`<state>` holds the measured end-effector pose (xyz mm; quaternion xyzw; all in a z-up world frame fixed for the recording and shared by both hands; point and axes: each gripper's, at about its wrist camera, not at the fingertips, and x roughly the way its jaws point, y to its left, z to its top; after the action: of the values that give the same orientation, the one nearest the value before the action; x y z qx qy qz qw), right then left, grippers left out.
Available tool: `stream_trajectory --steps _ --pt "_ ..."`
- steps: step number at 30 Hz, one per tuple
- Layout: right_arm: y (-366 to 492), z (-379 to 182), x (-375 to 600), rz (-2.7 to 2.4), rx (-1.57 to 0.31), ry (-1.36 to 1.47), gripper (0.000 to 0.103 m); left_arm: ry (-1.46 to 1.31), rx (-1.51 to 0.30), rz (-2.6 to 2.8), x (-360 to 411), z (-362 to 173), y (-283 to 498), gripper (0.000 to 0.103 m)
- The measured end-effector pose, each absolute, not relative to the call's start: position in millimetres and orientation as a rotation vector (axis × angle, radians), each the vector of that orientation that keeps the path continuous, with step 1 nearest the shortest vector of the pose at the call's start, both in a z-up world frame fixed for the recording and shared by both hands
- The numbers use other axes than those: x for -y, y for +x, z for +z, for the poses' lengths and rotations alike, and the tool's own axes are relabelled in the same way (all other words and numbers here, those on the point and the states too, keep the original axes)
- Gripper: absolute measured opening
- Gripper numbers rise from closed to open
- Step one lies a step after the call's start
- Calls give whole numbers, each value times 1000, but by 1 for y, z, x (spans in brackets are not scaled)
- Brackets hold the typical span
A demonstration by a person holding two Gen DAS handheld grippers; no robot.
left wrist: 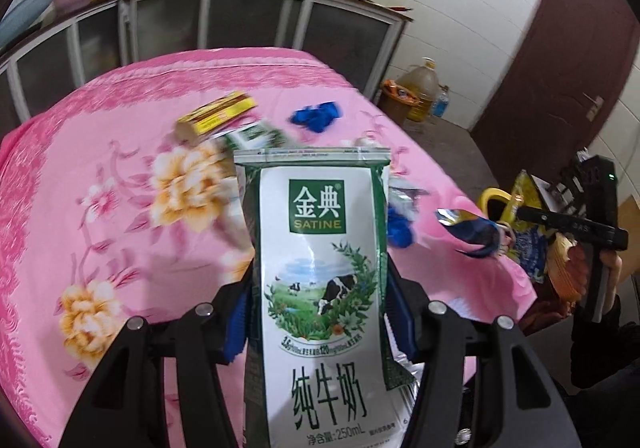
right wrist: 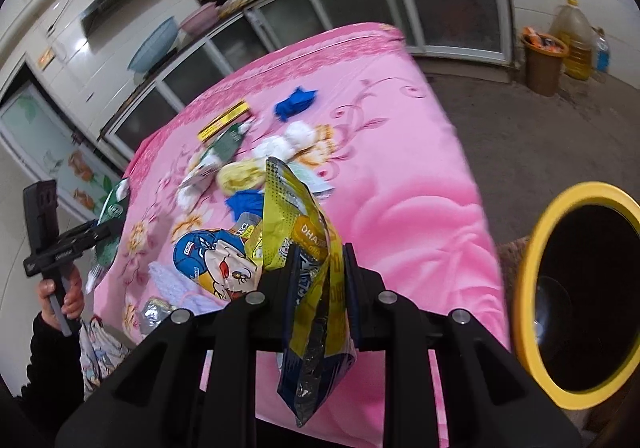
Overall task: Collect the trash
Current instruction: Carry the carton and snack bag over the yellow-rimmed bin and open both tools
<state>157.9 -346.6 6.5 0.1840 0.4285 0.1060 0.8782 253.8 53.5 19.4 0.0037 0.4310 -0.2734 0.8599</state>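
A white and green Satine milk carton (left wrist: 320, 248) stands upright between the blue pads of my left gripper (left wrist: 320, 284), which is shut on it above the pink floral tablecloth (left wrist: 120, 208). My right gripper (right wrist: 320, 260) is shut on a crumpled yellow and blue snack wrapper (right wrist: 300, 216) that hangs down past the fingers. A yellow-rimmed bin (right wrist: 528, 288) with a dark inside sits just right of the table edge, close to the right gripper. Left on the cloth are a yellow box (right wrist: 226, 120), a blue glove (right wrist: 296, 102), white tissue balls (right wrist: 298, 134) and a cartoon wrapper (right wrist: 216, 256).
Glass-fronted cabinets (left wrist: 240, 20) run behind the table. On the floor stand a brown bin (right wrist: 542, 60) and an oil jug (right wrist: 572, 36) by the wall. A brown door (left wrist: 560, 48) is at the right. A hand (right wrist: 64, 296) holds the left gripper's handle.
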Motion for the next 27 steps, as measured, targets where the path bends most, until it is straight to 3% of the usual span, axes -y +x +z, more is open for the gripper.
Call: stream_trajectory --steps 27 --pt "36 -22 573 -381 -736 548 21 151 -878 -1095 296 -6 231 54"
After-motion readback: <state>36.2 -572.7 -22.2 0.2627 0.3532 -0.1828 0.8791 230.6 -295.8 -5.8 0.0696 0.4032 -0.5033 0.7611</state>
